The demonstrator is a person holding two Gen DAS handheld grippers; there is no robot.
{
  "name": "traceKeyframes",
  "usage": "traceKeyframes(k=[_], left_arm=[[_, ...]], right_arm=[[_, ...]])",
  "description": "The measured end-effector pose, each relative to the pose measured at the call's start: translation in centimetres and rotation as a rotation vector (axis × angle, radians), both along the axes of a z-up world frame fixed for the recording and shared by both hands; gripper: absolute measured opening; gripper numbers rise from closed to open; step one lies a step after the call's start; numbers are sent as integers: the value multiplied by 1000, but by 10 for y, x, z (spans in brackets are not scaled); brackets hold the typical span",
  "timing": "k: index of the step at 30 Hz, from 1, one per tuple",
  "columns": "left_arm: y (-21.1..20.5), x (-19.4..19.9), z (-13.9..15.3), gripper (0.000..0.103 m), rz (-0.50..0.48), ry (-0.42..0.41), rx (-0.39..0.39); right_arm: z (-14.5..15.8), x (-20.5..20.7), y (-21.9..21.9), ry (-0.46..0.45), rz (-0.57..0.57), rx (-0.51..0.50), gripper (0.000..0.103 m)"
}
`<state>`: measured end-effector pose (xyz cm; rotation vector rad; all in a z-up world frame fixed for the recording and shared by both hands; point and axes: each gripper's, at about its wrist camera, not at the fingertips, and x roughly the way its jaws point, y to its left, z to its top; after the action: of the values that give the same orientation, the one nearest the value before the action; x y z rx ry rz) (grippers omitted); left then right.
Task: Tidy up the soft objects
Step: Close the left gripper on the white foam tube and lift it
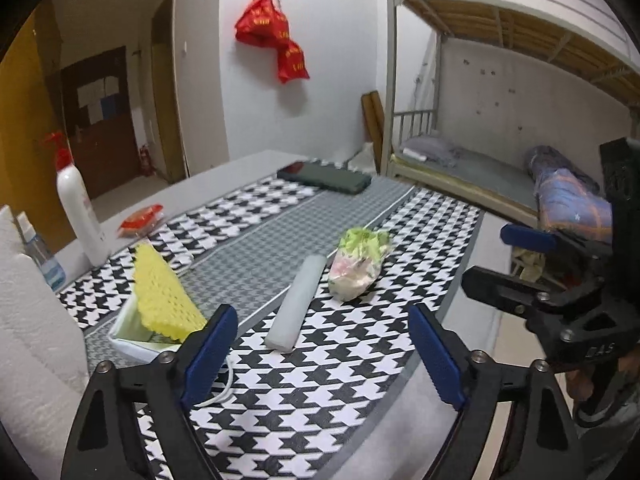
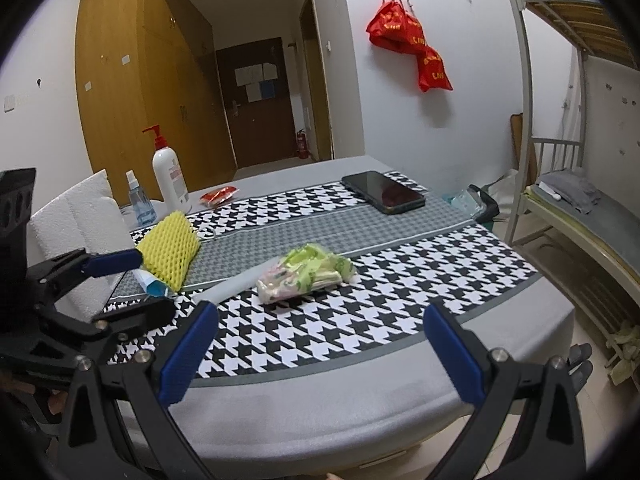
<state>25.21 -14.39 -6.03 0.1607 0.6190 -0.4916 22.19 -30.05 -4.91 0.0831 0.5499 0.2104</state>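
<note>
We hold the left gripper (image 1: 320, 354) with fingers wide, gripping nothing; the right gripper (image 2: 320, 354) is equally wide and empty; the yellow foam net (image 1: 166, 294) leans in the white box (image 1: 128, 334); the foam tube (image 1: 296, 306) lies touching the green floral packet (image 1: 358, 262) on the houndstooth cloth (image 1: 320, 400).

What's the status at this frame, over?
Left hand-held gripper open, empty; right hand-held gripper likewise. Yellow foam mesh sleeve leaning in white box; pale foam cylinder, green-pink crumpled bag untouched. Nothing obstructing.

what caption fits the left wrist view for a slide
Open left gripper above houndstooth cloth, facing foam stick and crumpled bag.
</note>
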Motion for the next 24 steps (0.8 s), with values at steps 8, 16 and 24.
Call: traceKeyframes(k=[8, 16, 24], left_arm=[[-3, 25, -16, 75, 13, 58, 25], [-5, 45, -28, 64, 24, 134, 44], [-5, 56, -37, 45, 40, 192, 64]], right_arm=[[-4, 17, 1, 23, 11, -8, 103], [-10, 34, 7, 46, 36, -11, 103], [-15, 43, 10, 58, 59, -1, 103]])
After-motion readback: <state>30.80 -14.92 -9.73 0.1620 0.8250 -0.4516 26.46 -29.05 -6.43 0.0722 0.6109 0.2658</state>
